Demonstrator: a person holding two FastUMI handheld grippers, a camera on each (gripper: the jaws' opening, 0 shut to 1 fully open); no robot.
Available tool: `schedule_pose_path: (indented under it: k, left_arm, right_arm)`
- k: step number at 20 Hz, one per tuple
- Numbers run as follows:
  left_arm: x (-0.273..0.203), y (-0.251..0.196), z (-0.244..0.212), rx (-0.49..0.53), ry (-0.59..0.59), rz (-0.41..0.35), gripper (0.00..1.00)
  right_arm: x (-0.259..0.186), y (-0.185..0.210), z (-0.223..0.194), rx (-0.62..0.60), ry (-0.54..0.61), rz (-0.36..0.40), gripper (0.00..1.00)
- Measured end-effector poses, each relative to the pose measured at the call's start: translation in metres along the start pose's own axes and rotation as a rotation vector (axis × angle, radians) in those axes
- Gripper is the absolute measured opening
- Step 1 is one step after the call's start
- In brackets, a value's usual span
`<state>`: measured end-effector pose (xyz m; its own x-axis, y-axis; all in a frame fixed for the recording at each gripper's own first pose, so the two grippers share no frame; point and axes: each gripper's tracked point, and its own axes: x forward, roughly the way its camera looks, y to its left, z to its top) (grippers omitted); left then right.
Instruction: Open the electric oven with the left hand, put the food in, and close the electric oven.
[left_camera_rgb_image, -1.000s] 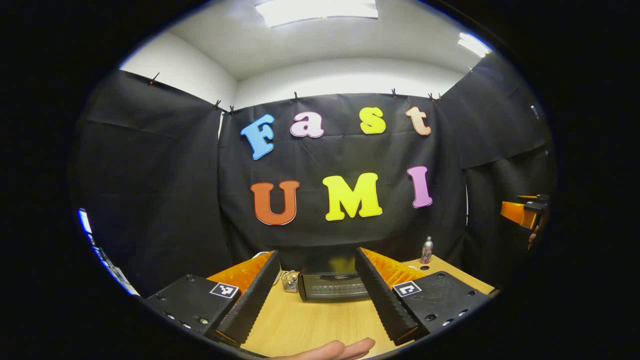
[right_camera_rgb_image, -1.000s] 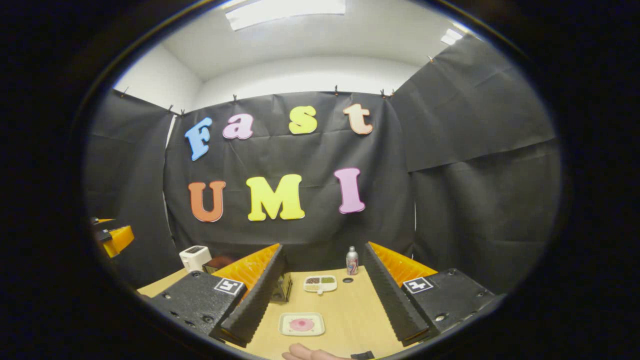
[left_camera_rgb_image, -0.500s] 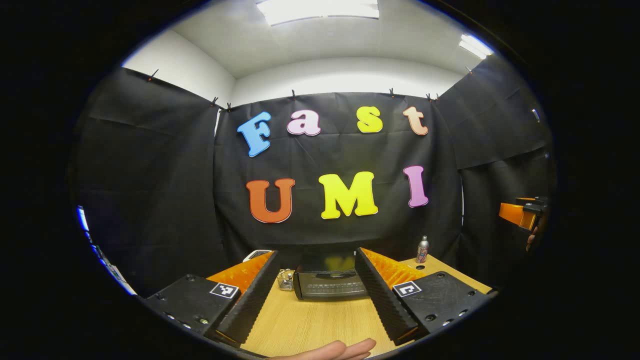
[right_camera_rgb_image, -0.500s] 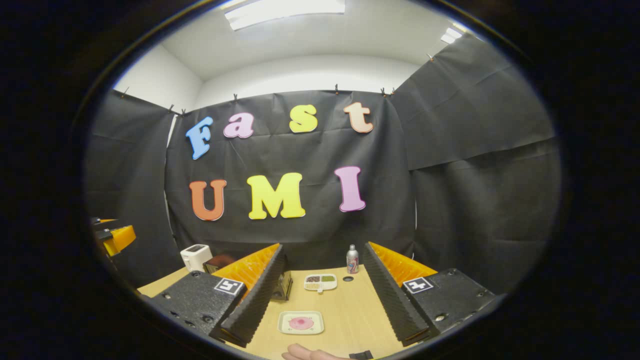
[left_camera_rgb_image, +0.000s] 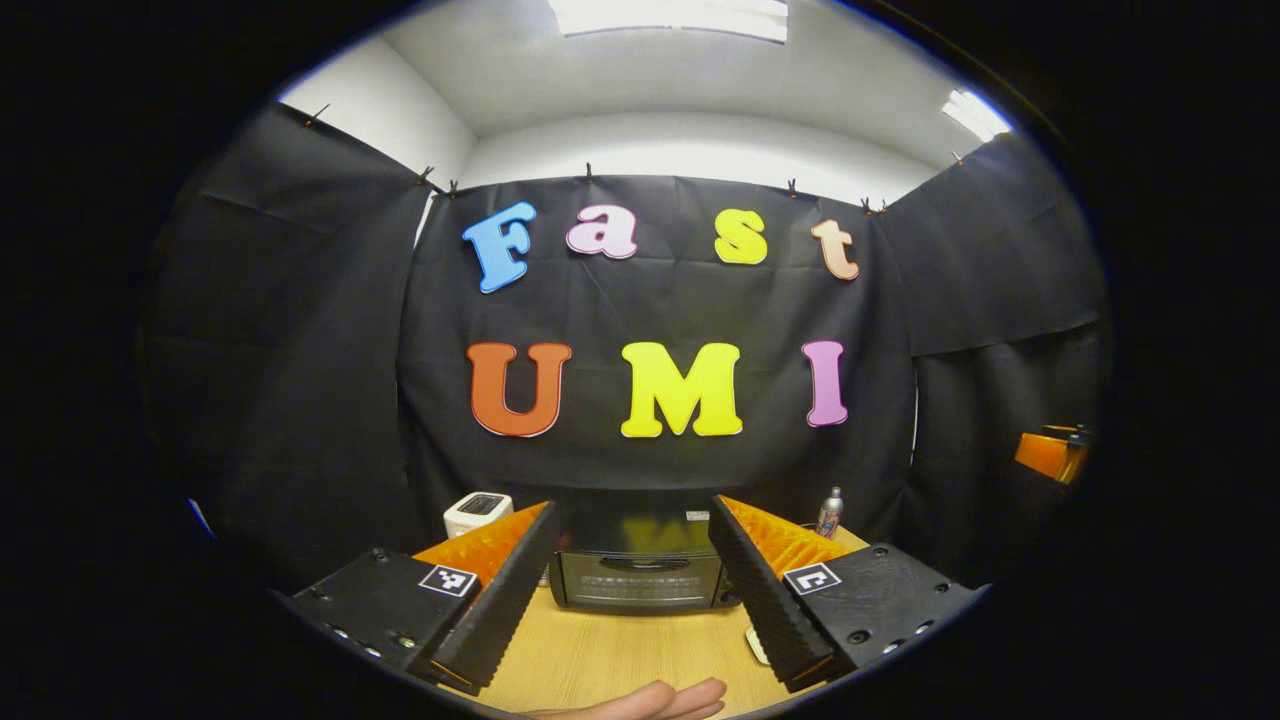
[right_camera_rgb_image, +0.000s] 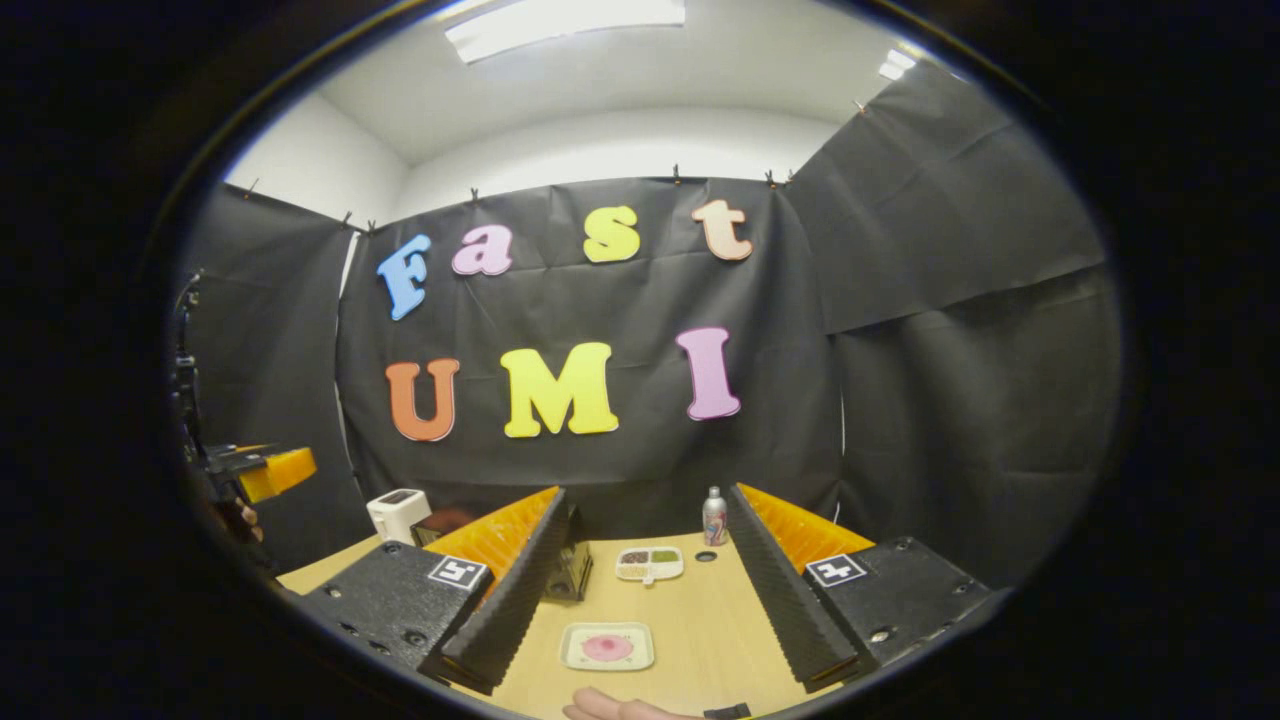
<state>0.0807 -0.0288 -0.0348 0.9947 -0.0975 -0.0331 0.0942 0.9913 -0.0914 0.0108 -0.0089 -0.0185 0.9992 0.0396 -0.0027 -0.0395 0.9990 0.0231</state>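
Tongs (left_camera_rgb_image: 628, 590) on my left hang wide open above the table (left_camera_rgb_image: 620, 655), gripping nothing and touching nothing. My right tongs (right_camera_rgb_image: 645, 600) are spread just as wide, also empty, held clear of the tabletop.

In the left gripper view the electric oven (left_camera_rgb_image: 640, 580) sits straight ahead between my fingers, at the back of the table against the black cloth wall. Its door faces me and is closed, handle running across the top of the door, long axis lying side to side. A white toaster (left_camera_rgb_image: 477, 513) stands to its left and a small bottle (left_camera_rgb_image: 829, 512) to its right, both apart from it.

In the right gripper view the food on its white plate (right_camera_rgb_image: 607, 646) lies flat near the front edge, between my fingers. Farther back is a divided dish (right_camera_rgb_image: 649, 563), then the bottle. Bare wood stretches between the oven front and the near table edge, where a hand (left_camera_rgb_image: 640, 702) rests.
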Motion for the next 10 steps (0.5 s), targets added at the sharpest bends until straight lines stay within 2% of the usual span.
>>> schedule_pose_path:
  k: [2,5,7,10]
  left_arm:
    - [0.031,-0.011,-0.021,0.022,0.04,-0.043,0.96]
    - [0.084,-0.021,-0.064,0.054,0.128,-0.078,0.95]
    - [0.115,-0.03,-0.099,0.033,0.211,-0.104,0.96]
    - [0.155,-0.033,-0.137,0.022,0.309,-0.102,0.97]
  right_arm:
    - [0.004,-0.002,-0.002,0.018,-0.005,0.004,0.96]
    - [0.009,-0.006,-0.009,0.042,-0.006,0.01,0.96]
    - [0.013,-0.011,-0.011,0.025,-0.009,0.011,0.96]
    - [0.014,-0.021,-0.015,-0.007,-0.019,0.006,0.96]
